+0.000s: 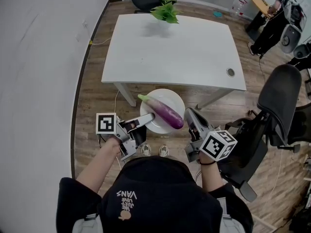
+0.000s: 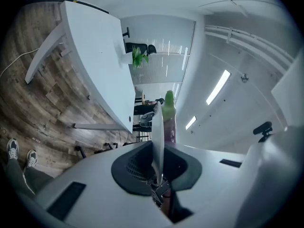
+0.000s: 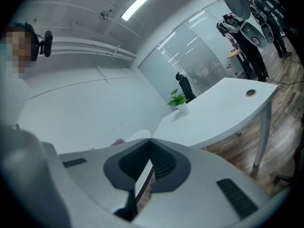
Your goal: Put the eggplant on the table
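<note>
"Table (image 1: 194, 52) got the eggplant (image 1: 165, 113) yet?"

"No. It lies on a plate (image 1: 163, 95) held up just off the table's near edge. The left gripper (image 1: 146, 120) pinches one rim and the right gripper (image 1: 190, 118) seems to pinch the other. Setting it down is not done yet."

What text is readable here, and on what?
"VANS": back of the black shirt, upside down in the head view.
Smaller print beside it: too small to read.
Left marker cube and right marker cube: black square patterns, no letters.
No print on the plate or the eggplant.
</note>
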